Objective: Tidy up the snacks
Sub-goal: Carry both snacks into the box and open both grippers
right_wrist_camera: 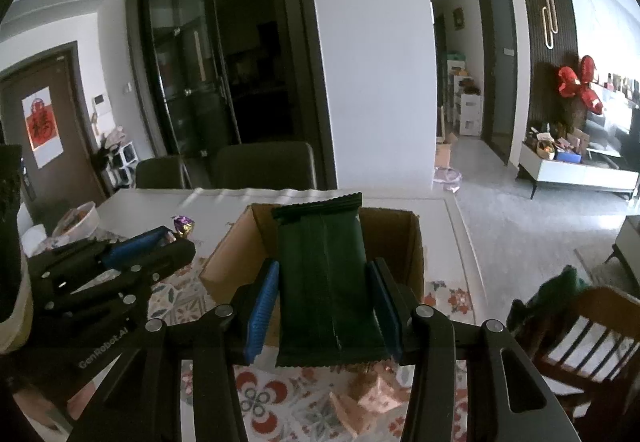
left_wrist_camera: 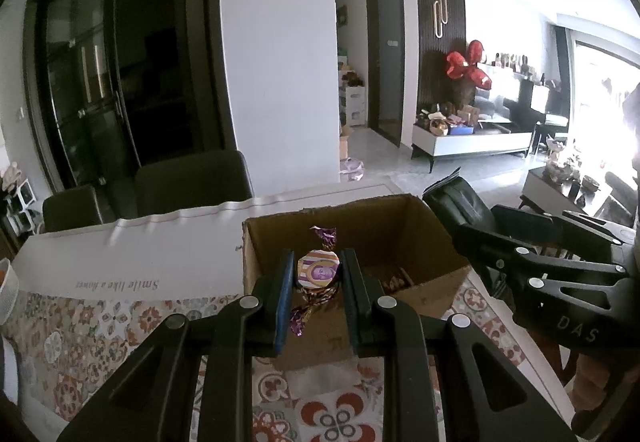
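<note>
My left gripper (left_wrist_camera: 318,274) is shut on a round candy in a purple twist wrapper (left_wrist_camera: 319,270), held just in front of an open cardboard box (left_wrist_camera: 436,286). Some wrapped snacks lie in the box's bottom. In the right wrist view my right gripper (right_wrist_camera: 326,298) is shut on a dark green snack packet (right_wrist_camera: 324,282), gripped by its long sides and raised before the same cardboard box (right_wrist_camera: 224,262). The left gripper (right_wrist_camera: 176,238) appears at that view's left with the purple candy (right_wrist_camera: 183,224) in it. The right gripper's black body crosses the right edge of the left wrist view.
A tablecloth with tile patterns (left_wrist_camera: 88,338) covers the white table. Pink wrapped snacks (right_wrist_camera: 376,390) lie near the front edge. A white bowl (right_wrist_camera: 82,217) holding snacks stands at the left. Dark chairs (left_wrist_camera: 192,177) stand behind the table, a wooden chair (right_wrist_camera: 588,330) to the right.
</note>
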Motion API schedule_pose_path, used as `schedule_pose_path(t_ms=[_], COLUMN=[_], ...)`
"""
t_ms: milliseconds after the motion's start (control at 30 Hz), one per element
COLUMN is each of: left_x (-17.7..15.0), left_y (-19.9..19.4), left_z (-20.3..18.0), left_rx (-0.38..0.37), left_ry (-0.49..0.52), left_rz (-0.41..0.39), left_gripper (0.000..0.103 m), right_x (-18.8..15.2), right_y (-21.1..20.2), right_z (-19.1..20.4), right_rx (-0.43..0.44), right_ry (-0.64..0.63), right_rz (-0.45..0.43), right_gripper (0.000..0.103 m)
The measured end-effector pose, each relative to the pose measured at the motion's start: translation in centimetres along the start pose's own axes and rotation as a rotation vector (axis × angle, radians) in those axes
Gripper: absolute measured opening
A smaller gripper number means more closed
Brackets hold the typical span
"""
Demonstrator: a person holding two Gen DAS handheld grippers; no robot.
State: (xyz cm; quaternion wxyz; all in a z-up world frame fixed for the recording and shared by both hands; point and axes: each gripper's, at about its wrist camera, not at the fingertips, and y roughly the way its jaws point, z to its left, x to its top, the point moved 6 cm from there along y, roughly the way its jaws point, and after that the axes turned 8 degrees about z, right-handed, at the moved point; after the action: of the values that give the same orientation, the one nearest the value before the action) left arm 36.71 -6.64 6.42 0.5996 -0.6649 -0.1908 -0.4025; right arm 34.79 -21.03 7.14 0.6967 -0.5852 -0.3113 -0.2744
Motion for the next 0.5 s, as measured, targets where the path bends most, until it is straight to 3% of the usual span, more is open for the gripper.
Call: schedule_pose_path(t_ms=[500], left_x=[2.4], left_y=[6.7], left_z=[0.8], left_rx=[-0.006], left_ry=[-0.012], left_rz=[0.088], left_gripper=[0.024], right_x=[2.8], right_y=[6.0], right_z=[-1.4], right_rx=[0.002], right_ry=[-0.02], right_rz=[0.075], right_gripper=[0.047])
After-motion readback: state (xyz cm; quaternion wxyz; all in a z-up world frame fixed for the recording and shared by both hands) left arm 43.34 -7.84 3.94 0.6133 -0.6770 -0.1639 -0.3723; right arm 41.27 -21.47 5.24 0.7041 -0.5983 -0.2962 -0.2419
